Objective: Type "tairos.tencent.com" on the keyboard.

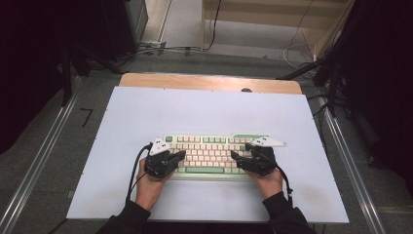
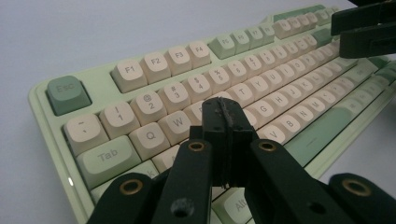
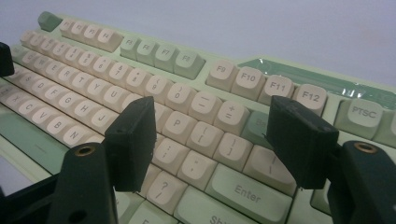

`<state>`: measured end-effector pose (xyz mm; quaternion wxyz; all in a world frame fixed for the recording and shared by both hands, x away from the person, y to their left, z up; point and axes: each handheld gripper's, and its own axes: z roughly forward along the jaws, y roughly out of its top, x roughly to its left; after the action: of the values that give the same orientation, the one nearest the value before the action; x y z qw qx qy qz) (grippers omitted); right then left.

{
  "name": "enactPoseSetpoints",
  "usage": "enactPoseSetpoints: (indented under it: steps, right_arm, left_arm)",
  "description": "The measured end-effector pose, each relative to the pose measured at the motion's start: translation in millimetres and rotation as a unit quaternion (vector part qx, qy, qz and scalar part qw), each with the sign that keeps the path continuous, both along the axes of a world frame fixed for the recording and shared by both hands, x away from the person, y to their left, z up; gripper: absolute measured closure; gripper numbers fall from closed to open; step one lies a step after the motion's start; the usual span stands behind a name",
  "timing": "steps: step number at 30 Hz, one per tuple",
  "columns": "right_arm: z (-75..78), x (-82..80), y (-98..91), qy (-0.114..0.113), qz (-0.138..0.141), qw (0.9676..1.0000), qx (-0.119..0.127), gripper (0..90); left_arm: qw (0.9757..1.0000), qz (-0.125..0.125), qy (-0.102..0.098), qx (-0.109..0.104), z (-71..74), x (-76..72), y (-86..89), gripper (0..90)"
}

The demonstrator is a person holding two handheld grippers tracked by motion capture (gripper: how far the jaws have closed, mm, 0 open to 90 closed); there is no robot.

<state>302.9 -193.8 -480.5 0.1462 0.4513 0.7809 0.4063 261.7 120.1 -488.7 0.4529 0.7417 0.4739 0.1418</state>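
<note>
A pale green mechanical keyboard with cream and green plastic keycaps (image 1: 207, 155) lay flat on the white worktop (image 1: 204, 112), near its front edge and about midway across it, with its long side running left to right in the high view. The person's left hand (image 1: 148, 187) and right hand (image 1: 269, 183) came in from the bottom of that view, each carrying a black tool.

The left hand-held gripper (image 1: 182, 154) sat at the keyboard's left end and pointed inward over the keys. In the left gripper view its jaws were pressed together with nothing between them, and their joined tip (image 2: 223, 111) hung over the upper letter row, close to the W and the keys just right of it. Whether the tip touched a keycap could not be told. The green Esc key (image 2: 67, 93) stood at the far left corner of the board in that view.

The right hand-held gripper (image 1: 233, 154) sat at the keyboard's right end, also pointing inward. In the right gripper view its jaws stood spread wide apart and pinched nothing; between them lay the P key (image 3: 177, 125), the bracket keys and the punctuation keys, with the green Enter key (image 3: 247, 190) low down near the right-hand jaw.
</note>
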Motion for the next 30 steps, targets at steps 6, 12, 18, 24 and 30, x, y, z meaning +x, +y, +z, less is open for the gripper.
enactPoseSetpoints:
  steps: [6, 12, 18, 24, 30]
  right_arm:
    - [0.3, -1.6, -5.0, 0.001, -0.008, 1.0000, 0.003, 31.5]
    - [0.0, -1.8, -5.6, 0.003, -0.009, 0.9999, 0.003, 31.3]
    - [-0.2, -1.6, -5.2, 0.003, -0.009, 0.9999, 0.004, 31.4]
    - [-1.4, -1.5, -4.8, 0.005, -0.007, 1.0000, 0.002, 31.1]
    - [-1.5, -1.7, -4.5, 0.005, -0.007, 1.0000, 0.002, 31.1]
  left_arm:
    - [0.9999, 0.001, 0.005, 0.015, -2.1, 2.4, -3.5, 90.0]
    - [0.9996, 0.006, 0.012, 0.025, -4.9, 3.3, -4.1, 90.0]
    - [0.9996, 0.005, 0.009, 0.027, -5.1, 2.8, -5.0, 90.0]
    - [0.9996, 0.002, 0.010, 0.025, -5.1, 2.6, -7.0, 90.0]
    - [0.9997, -0.001, 0.010, 0.022, -5.3, 2.4, -9.5, 90.0]
